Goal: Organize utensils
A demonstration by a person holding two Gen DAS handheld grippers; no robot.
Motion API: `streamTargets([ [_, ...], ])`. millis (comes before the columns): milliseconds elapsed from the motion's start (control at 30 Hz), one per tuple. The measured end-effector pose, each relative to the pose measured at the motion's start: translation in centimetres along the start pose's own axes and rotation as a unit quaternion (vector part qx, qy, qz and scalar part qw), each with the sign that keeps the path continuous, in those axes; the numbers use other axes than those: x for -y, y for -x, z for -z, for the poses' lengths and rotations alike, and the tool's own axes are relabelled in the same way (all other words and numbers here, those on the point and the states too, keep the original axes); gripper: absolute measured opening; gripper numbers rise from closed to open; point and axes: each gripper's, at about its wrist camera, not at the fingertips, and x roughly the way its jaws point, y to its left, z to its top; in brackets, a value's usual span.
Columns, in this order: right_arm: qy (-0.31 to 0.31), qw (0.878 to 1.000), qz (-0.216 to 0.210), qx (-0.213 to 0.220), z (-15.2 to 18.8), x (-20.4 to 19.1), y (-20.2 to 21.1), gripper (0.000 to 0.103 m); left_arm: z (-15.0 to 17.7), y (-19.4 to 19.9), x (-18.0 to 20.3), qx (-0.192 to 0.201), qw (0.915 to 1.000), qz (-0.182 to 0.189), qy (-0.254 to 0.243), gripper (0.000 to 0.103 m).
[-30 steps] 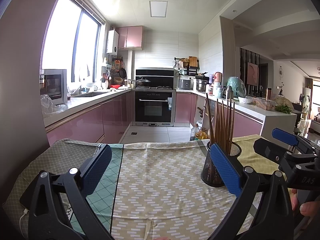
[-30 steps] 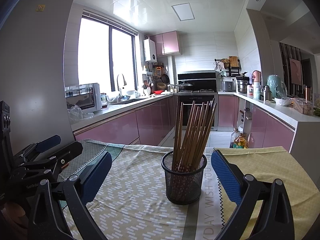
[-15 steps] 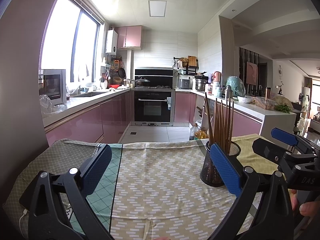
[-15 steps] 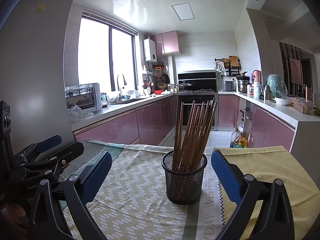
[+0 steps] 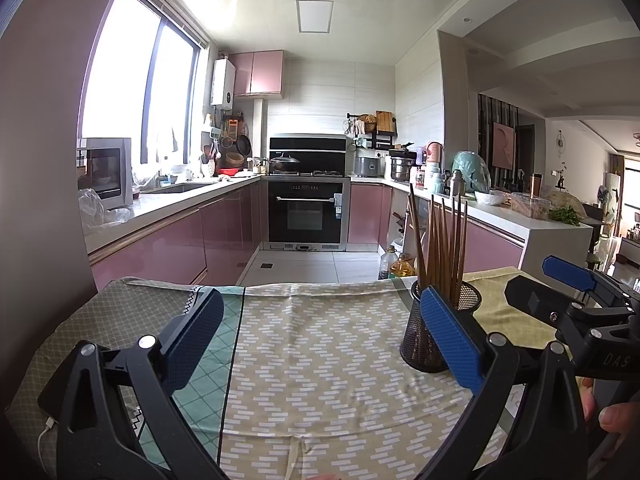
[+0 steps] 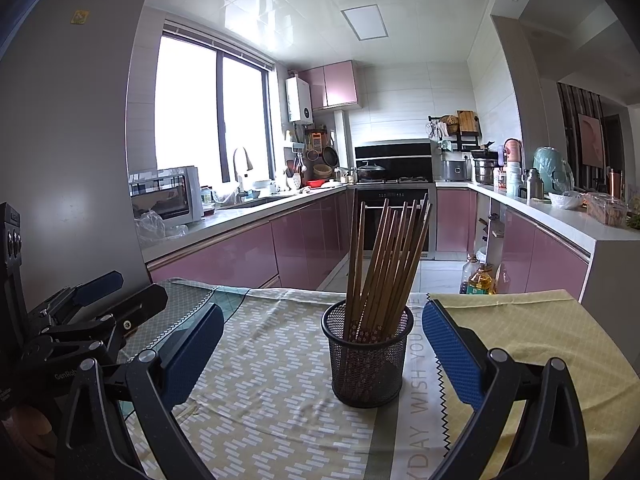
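Observation:
A black mesh cup (image 6: 367, 355) stands upright on the patterned tablecloth (image 6: 272, 364), holding several brown wooden chopsticks (image 6: 384, 256) that lean to the right. My right gripper (image 6: 320, 344) is open and empty, its blue pads either side of the cup and a little short of it. My left gripper (image 5: 320, 332) is also open and empty, over the cloth to the left of the same mesh cup (image 5: 424, 340), whose chopsticks (image 5: 442, 248) rise behind the right pad. Each gripper shows at the edge of the other's view.
The table's far edge (image 5: 312, 286) drops to the kitchen floor, with oil bottles (image 5: 400, 266) just beyond it. Pink cabinets and counters line both sides. A person's fingers (image 5: 612, 416) hold the right gripper handle. A white cable (image 5: 46, 436) lies at the left table corner.

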Motion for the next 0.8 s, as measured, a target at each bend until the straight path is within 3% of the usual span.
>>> streamTargets([
  [800, -0.005, 1.000, 0.001, -0.002, 0.58, -0.31, -0.31, 0.096, 0.80, 0.08, 0.30, -0.004, 1.0000, 0.000, 0.000, 0.097],
])
